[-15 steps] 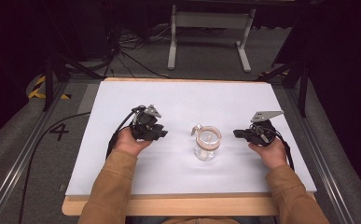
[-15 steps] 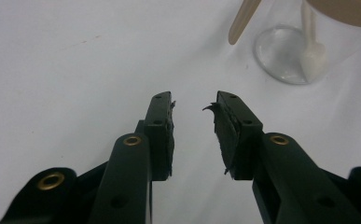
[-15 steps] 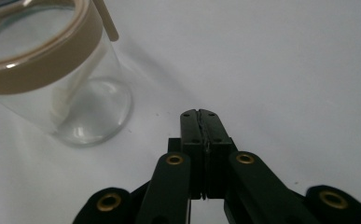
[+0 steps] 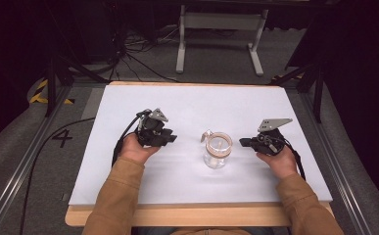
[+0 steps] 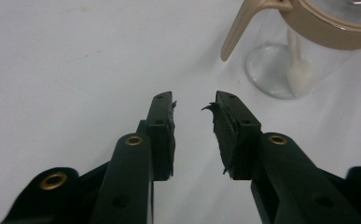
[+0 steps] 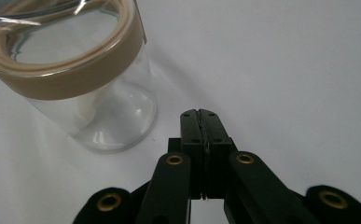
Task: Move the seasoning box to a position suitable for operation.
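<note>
A clear glass jar (image 4: 217, 151) with a tan band round its mouth stands upright on the white table top (image 4: 192, 105), midway between my hands. Its tan tab (image 5: 236, 28) sticks out toward the left gripper, and something white (image 5: 299, 70) stands inside the jar (image 6: 99, 107). My left gripper (image 4: 171, 138) rests to the jar's left and points at it; its jaws (image 5: 194, 100) stand open with bare table between them. My right gripper (image 4: 243, 142) lies to the jar's right, a short way off. Its jaws (image 6: 200, 114) are pressed together on nothing.
The table's wooden front edge (image 4: 192, 215) runs below my sleeves. Past the far edge lie a grey floor, cables (image 4: 128, 54) and a white metal stand (image 4: 221, 29). A black cable (image 4: 40, 161) trails off the table's left side beside a floor mark "4".
</note>
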The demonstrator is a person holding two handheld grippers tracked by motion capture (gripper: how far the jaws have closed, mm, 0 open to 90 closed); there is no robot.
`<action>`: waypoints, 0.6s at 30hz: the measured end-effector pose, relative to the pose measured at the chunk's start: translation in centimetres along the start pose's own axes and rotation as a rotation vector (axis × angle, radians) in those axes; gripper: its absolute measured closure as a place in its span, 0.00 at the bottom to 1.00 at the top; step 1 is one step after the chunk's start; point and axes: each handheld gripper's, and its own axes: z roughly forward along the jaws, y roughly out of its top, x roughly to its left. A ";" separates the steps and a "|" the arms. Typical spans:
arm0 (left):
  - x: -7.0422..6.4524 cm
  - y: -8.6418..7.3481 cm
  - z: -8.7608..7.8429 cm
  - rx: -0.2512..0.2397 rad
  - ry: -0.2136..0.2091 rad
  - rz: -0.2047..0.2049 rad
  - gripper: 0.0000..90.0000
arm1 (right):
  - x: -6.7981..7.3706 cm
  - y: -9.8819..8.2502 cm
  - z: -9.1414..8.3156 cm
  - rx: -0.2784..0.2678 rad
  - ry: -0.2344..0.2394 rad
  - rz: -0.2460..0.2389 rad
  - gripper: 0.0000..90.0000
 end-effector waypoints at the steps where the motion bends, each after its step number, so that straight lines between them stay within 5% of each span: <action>1: 0.0 0.1 0.0 0.000 0.008 0.000 0.81 | 0.1 0.1 0.0 -0.003 0.003 -0.007 1.00; 11: -1.2 0.9 0.1 -0.028 0.013 0.017 0.90 | 0.4 0.3 -0.3 -0.029 0.003 -0.016 0.99; 18: -2.0 1.8 1.6 -0.017 -0.030 0.043 1.00 | 0.5 -0.3 -1.2 -0.034 -0.007 -0.009 0.99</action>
